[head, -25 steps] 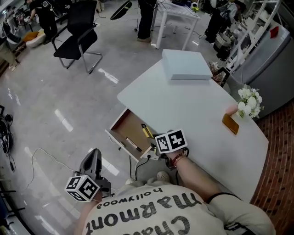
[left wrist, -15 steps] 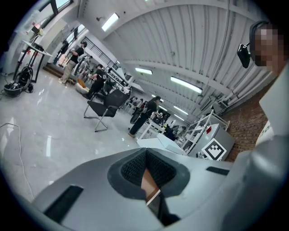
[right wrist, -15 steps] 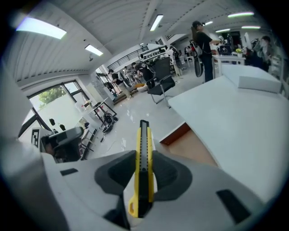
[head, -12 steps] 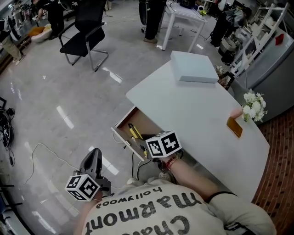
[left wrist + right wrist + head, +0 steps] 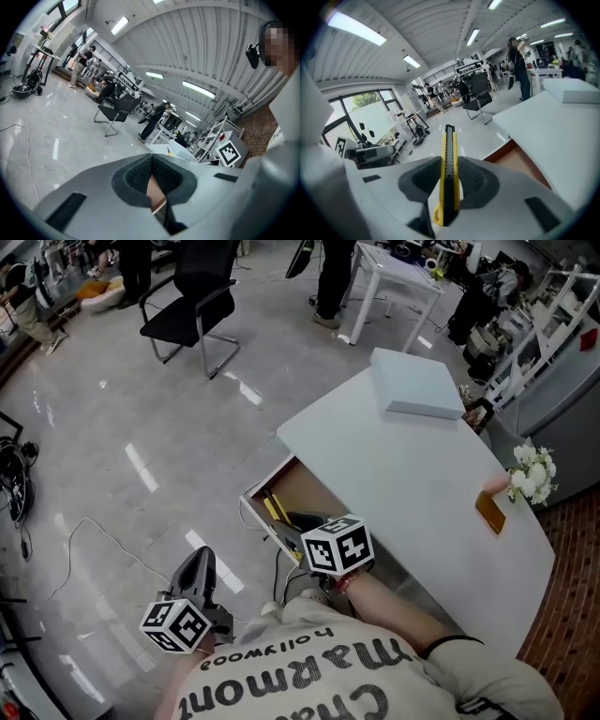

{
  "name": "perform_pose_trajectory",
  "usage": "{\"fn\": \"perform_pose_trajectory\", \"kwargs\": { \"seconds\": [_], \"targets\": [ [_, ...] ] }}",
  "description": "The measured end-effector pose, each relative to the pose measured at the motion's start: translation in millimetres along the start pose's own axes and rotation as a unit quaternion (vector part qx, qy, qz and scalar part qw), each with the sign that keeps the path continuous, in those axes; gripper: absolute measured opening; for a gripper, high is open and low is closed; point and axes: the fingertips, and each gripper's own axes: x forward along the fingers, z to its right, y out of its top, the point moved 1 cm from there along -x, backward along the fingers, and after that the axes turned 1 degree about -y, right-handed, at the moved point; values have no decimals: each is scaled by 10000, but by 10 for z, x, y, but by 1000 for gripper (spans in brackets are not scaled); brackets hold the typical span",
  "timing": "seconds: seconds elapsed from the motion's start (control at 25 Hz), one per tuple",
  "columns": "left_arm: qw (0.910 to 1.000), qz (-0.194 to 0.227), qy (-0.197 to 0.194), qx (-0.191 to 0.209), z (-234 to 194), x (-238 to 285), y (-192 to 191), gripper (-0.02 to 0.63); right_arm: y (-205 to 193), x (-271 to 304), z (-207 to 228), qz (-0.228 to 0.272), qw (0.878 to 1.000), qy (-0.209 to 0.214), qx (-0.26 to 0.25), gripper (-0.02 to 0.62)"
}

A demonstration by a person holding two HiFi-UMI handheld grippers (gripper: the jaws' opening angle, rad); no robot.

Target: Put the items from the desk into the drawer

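Left hand-held gripper (image 5: 199, 561) sits low at lower left, jaws closed together. Open floor (image 5: 112, 427) ahead of it, with only a thin cable (image 5: 89, 538) trailing across. Right hand-held gripper (image 5: 450, 164) is at bottom centre, clamped on a yellow utility knife (image 5: 448, 138) that stands edge-up between the pads. The knife is at the open drawer (image 5: 305, 488), near its front panel. The drawer juts from the tabletop (image 5: 412, 474) left edge into the floor space. Tabletop is mostly bare. A brown flat item (image 5: 490, 512) and white flowers (image 5: 528, 474) sit close to its right edge, and a pale box (image 5: 417, 385) is at the far corner, upper right. Black chair (image 5: 192, 296) stands well apart, upper left.
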Motion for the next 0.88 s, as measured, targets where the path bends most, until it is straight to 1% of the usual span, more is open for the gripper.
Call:
{"fn": "perform_pose_trajectory", "kwargs": {
  "seconds": [0.28, 0.48, 0.64, 0.88],
  "targets": [
    [9996, -147, 128, -196, -25, 85, -198, -2, -104, 91, 21, -189, 9997, 176, 30, 118],
    [9992, -221, 168, -298, 3, 252, -280, -2, -163, 168, 132, -437, 9988, 241, 17, 118],
    [9989, -191, 233, -372, 54, 367, -299, -2, -161, 197, 212, -581, 9978, 317, -88, 118],
    [9987, -96, 327, -390, 125, 510, -259, -2, -70, 214, 352, -627, 9973, 358, -155, 118]
  ]
}}
